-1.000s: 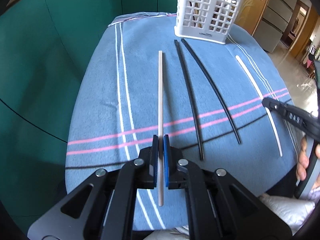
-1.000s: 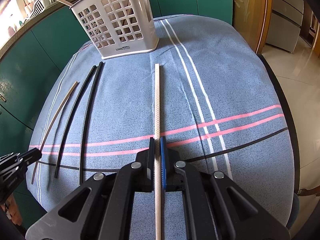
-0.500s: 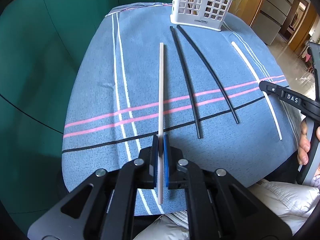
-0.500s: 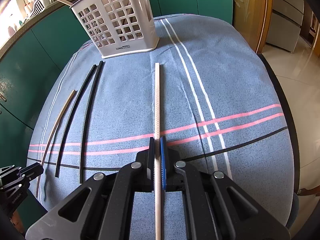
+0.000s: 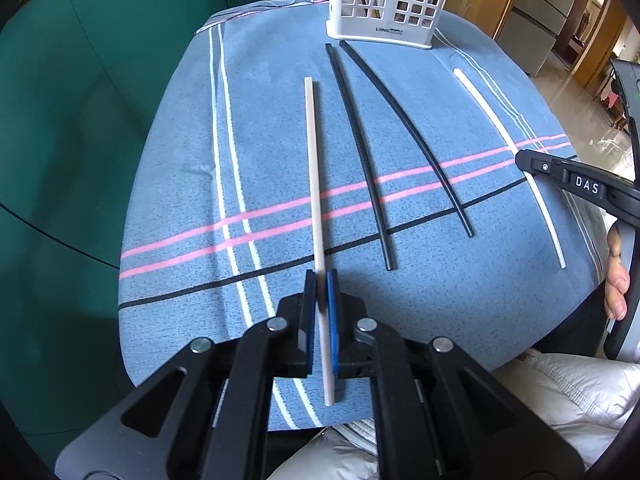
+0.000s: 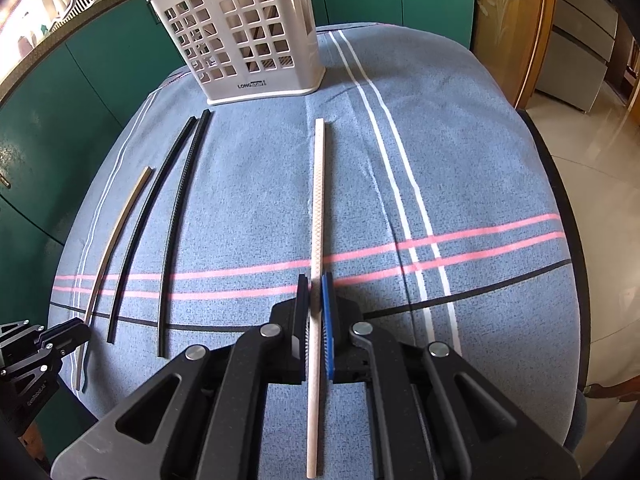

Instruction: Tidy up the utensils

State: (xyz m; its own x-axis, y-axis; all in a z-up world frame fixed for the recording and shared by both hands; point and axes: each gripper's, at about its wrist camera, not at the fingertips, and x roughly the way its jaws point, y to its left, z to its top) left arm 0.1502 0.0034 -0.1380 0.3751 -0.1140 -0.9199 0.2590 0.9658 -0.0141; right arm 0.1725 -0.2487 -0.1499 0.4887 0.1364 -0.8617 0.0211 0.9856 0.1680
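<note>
On blue striped cloth (green cabinets behind), both tongs each clench a chopstick.

Our left gripper is matte black plastic, with angular linkage arms and round silver screws at the pivots. Its fingers carry blue pads. Our right gripper is built alike, one pad blue, the other dark and ribbed. Its side shows white letters "DAS". Our right hand is bare skin, thumb and nail showing. We wear a pale quilted jacket.
</note>
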